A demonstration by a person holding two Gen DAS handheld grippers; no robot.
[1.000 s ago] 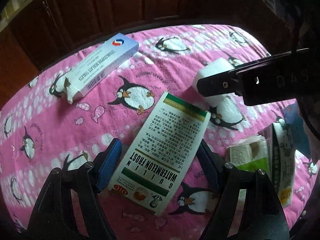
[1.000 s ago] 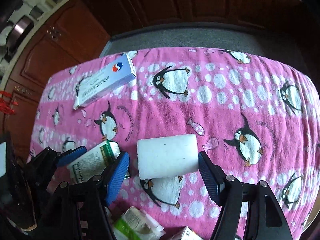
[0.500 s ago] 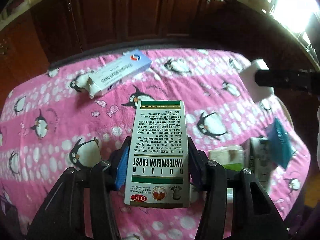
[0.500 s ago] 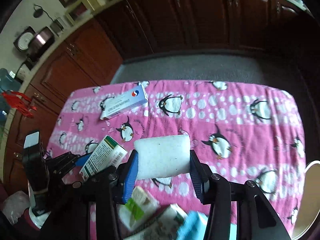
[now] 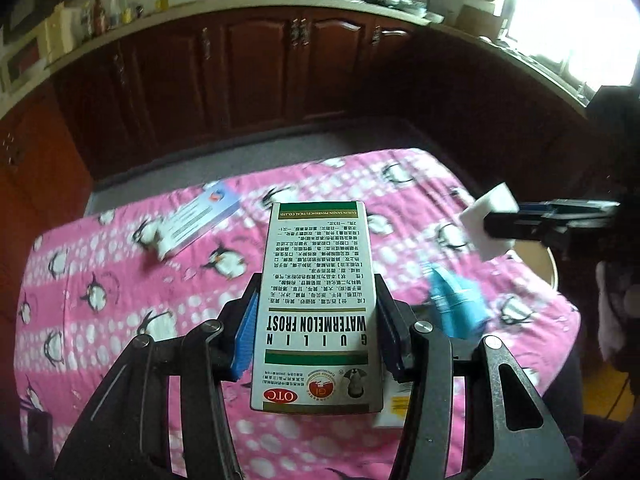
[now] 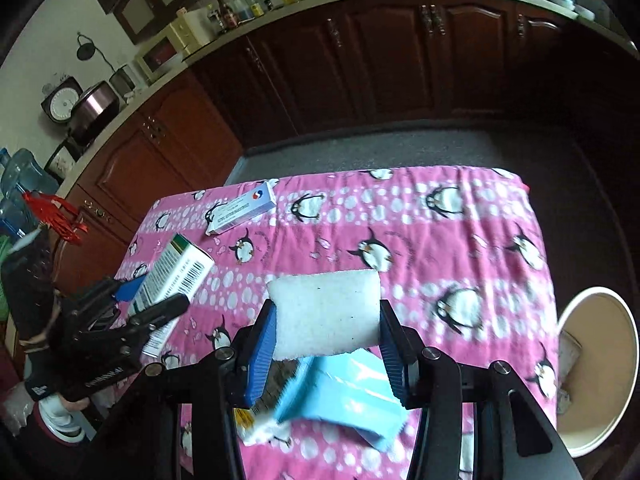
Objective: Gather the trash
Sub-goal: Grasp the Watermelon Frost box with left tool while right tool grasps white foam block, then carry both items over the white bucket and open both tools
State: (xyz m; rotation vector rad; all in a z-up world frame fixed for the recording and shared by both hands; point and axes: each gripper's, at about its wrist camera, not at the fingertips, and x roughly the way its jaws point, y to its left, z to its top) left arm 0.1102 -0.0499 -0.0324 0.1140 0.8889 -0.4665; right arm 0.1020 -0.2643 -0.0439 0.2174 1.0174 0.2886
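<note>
My left gripper [image 5: 318, 320] is shut on a white-and-green medicine box [image 5: 316, 272] and holds it tilted above the pink penguin cloth [image 5: 120, 320]. In the right wrist view that box [image 6: 176, 276] and the left gripper [image 6: 152, 304] show at the left. Between the blue pads of my right gripper [image 6: 326, 340] sits a white foam block [image 6: 324, 312], clamped and held in the air. From the left wrist view the foam block [image 5: 486, 220] and right gripper [image 5: 516, 220] hang over the table's right edge. A blue-and-white carton [image 6: 242, 210] lies on the cloth at the far left.
A light blue packet [image 6: 344, 388] and other wrappers lie on the cloth under the right gripper. A cream round bin [image 6: 596, 364] with trash inside stands beside the table's right edge. Dark wooden cabinets [image 6: 380, 60] and grey floor lie beyond the table.
Both grippers closed on their items and lifted them off the cloth. The right gripper with the foam block has also drifted right, near the table's edge.
</note>
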